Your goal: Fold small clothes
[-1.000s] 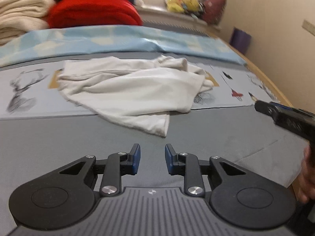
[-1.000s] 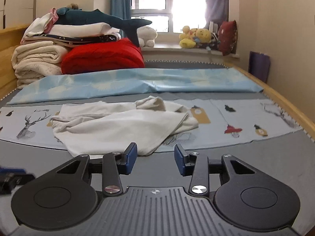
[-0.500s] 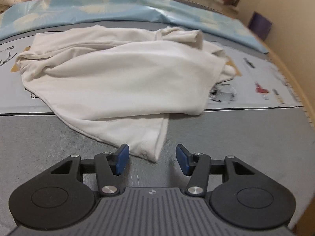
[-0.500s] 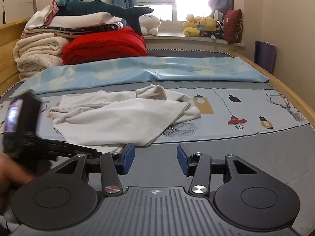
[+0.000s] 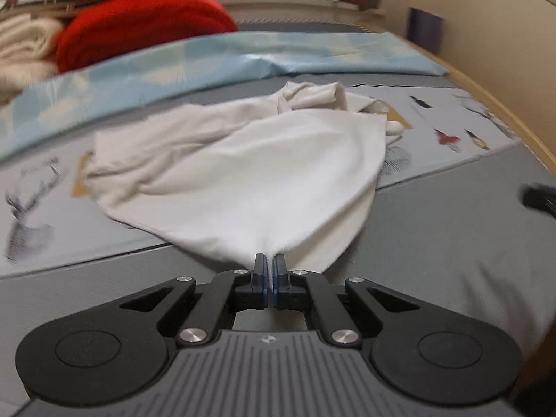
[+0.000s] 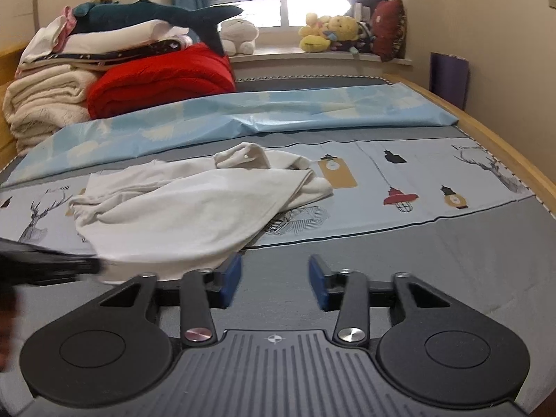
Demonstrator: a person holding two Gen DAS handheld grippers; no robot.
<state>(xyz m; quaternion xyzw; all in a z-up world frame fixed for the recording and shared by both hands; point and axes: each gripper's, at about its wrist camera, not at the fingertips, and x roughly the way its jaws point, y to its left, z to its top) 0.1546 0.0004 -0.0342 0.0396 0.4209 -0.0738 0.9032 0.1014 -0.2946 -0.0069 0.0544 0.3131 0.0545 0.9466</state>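
Left gripper (image 5: 270,266) now clenched on white garment (image 5: 250,170); right gripper (image 6: 275,279) spread, red blanket (image 6: 163,80) behind.

A grey bed sheet (image 6: 434,253) covers the mattress, with a printed strip of deer, lamps and tags (image 6: 417,173) running left to right across it. Beyond lies a light blue cloth (image 6: 243,114), creased near its middle. At far left, a folded red blanket (image 6: 163,80) sits beside stacked cream blankets (image 6: 45,104), with folded linens and a dark plush shark (image 6: 156,17) on top. The far windowsill carries a white plush (image 6: 239,33), yellow plush toys (image 6: 330,29) and a dark red cushion (image 6: 389,27). A wooden bed frame (image 6: 504,146) borders the right side.
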